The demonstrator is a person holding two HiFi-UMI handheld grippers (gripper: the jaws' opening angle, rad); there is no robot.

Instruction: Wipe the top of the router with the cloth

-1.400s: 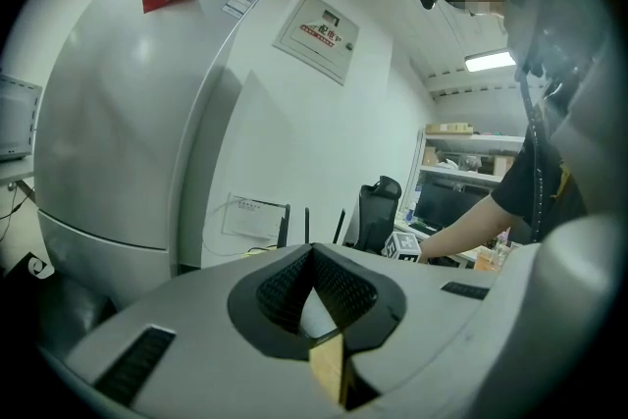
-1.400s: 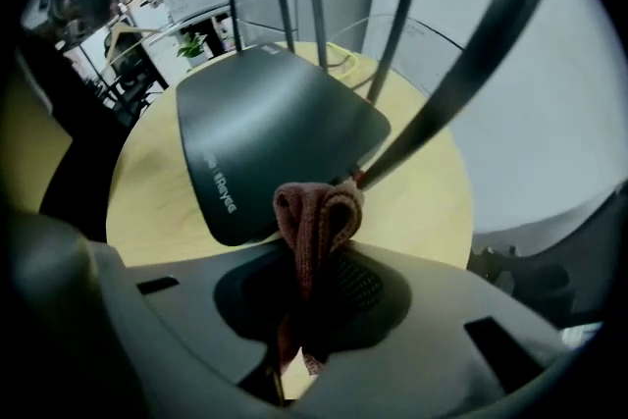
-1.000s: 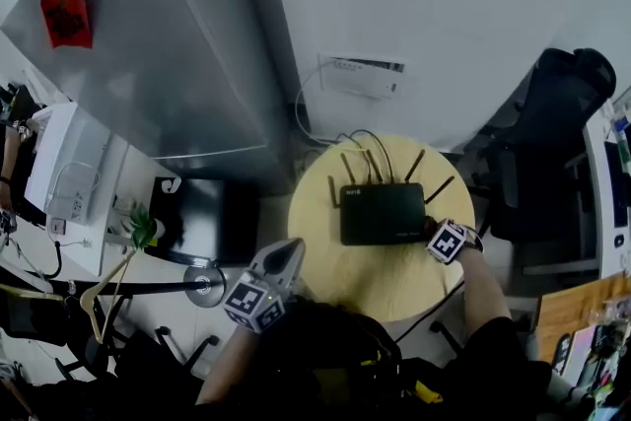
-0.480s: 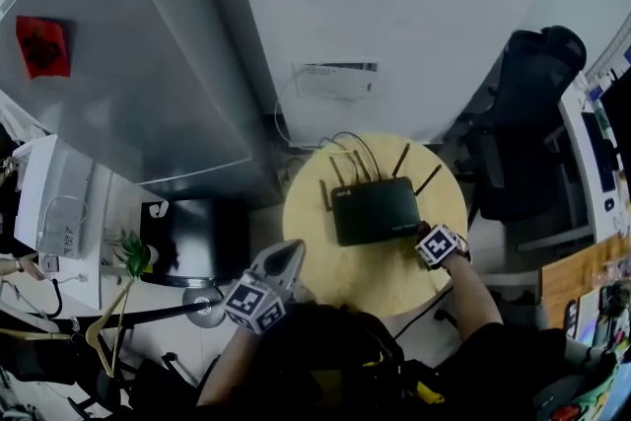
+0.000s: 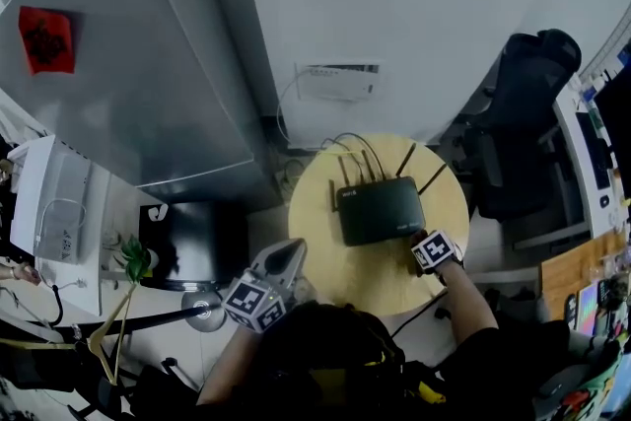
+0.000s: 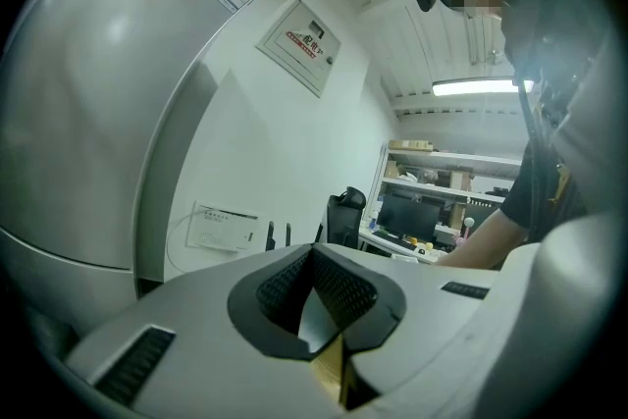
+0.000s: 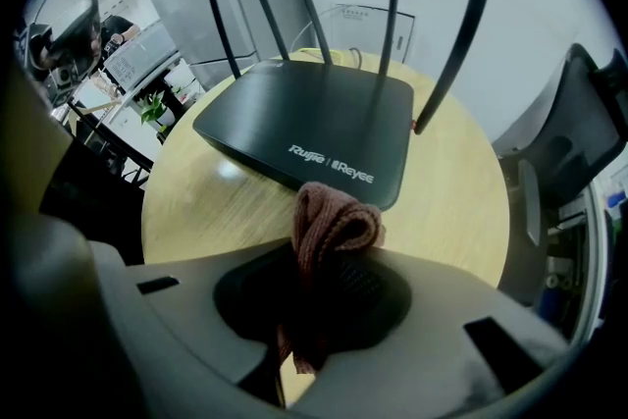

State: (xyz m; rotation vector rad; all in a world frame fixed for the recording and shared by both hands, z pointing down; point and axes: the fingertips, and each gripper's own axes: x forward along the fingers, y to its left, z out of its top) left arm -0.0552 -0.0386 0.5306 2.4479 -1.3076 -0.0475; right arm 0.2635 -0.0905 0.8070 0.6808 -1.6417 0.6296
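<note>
A black router (image 5: pixel 380 210) with several upright antennas lies on a round wooden table (image 5: pixel 325 212). In the right gripper view the router (image 7: pixel 314 118) is just ahead of the jaws. My right gripper (image 7: pixel 332 255) is shut on a reddish-brown knitted cloth (image 7: pixel 334 216), whose bunched end hangs over the table (image 7: pixel 461 201) at the router's near edge. From above, the right gripper (image 5: pixel 422 240) is at the router's near right corner. My left gripper (image 5: pixel 288 253) is held off the table's left edge; its jaws (image 6: pixel 314 255) are shut and hold nothing, aimed at the wall.
A grey fridge (image 5: pixel 128 64) stands to the left, a white wall box (image 5: pixel 337 81) with cables behind the table, and a black office chair (image 5: pixel 523 133) to the right. A black box (image 5: pixel 192 232) and a small plant (image 5: pixel 138 256) are at the lower left.
The right gripper with the cloth has drawn back a little from the router's right edge toward its near right corner. The left gripper has stayed in place.
</note>
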